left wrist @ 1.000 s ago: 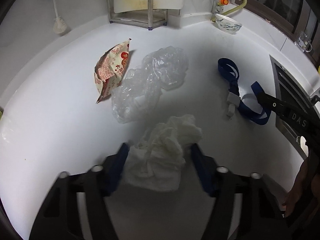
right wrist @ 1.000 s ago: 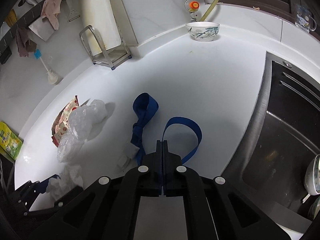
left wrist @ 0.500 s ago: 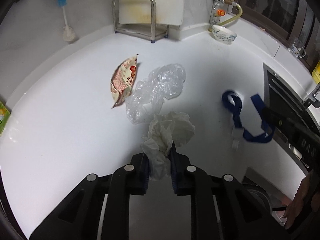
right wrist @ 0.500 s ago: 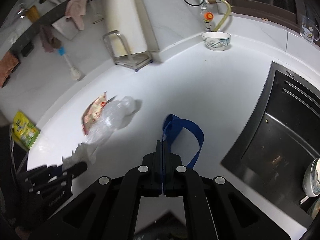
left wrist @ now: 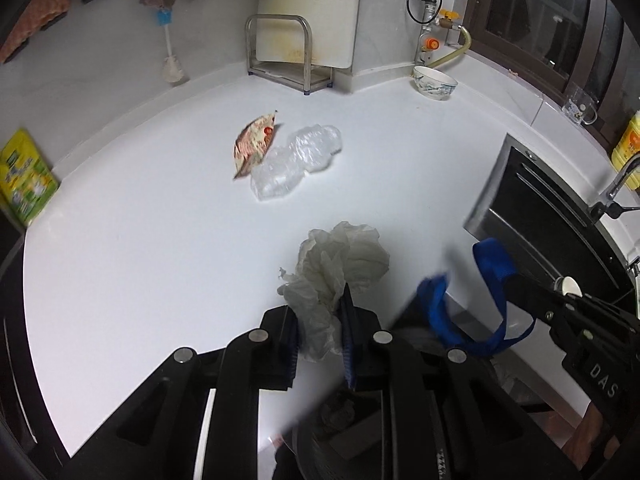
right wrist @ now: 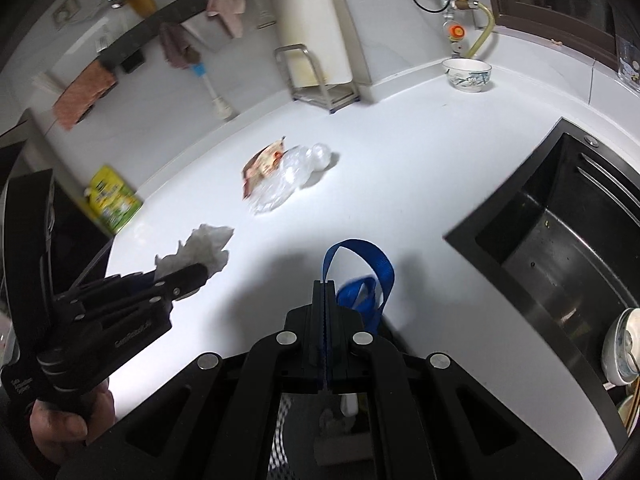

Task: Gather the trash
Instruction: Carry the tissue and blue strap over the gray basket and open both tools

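- My left gripper: jaws clamped on tissue wad, above desk.
- My right gripper: jaws closed on blue strap; "DAS" on its side.
- Wrapper print unreadable.

Left gripper clamped crumpled tissue, lifted it; blue strap raised too — off counter.

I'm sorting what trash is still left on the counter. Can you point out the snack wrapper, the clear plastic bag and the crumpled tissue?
snack wrapper (left wrist: pixel 256 145): left wrist view, printed middle.
clear plastic bag (left wrist: pixel 298 160): left wrist view, crinkled centre.
crumpled tissue (left wrist: pixel 344 258): left wrist view, upper wad.
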The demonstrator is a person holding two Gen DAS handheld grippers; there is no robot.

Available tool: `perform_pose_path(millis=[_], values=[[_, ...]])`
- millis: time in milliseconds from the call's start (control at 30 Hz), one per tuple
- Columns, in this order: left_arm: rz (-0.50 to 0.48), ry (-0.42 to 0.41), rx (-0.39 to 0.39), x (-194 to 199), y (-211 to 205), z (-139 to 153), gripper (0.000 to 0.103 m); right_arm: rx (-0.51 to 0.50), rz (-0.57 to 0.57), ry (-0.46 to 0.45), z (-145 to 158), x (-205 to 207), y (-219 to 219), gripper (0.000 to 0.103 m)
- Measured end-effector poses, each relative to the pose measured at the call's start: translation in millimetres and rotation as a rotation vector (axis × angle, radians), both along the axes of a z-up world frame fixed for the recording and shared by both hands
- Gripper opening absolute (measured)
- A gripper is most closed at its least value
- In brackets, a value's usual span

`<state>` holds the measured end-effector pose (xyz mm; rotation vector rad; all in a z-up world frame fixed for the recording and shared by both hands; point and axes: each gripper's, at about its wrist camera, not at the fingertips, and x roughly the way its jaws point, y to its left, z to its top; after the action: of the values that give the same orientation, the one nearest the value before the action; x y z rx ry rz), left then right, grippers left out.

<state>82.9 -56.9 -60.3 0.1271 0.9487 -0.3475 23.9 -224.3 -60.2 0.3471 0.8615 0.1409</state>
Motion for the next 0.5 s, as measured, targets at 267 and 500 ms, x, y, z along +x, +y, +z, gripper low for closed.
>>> perform_pose_path(millis=[267, 500], values=[[0.053, 0.01, -0.011, -64, -14, -2, 0.018, -0.005, 0.11, 0.025, -11, -53, -9, 0.001], [0.096, 0.056, 0.009, -108, -27, -20, 0.018, 0.014, 0.177, 0.05, -31, -83, -21, 0.001]])
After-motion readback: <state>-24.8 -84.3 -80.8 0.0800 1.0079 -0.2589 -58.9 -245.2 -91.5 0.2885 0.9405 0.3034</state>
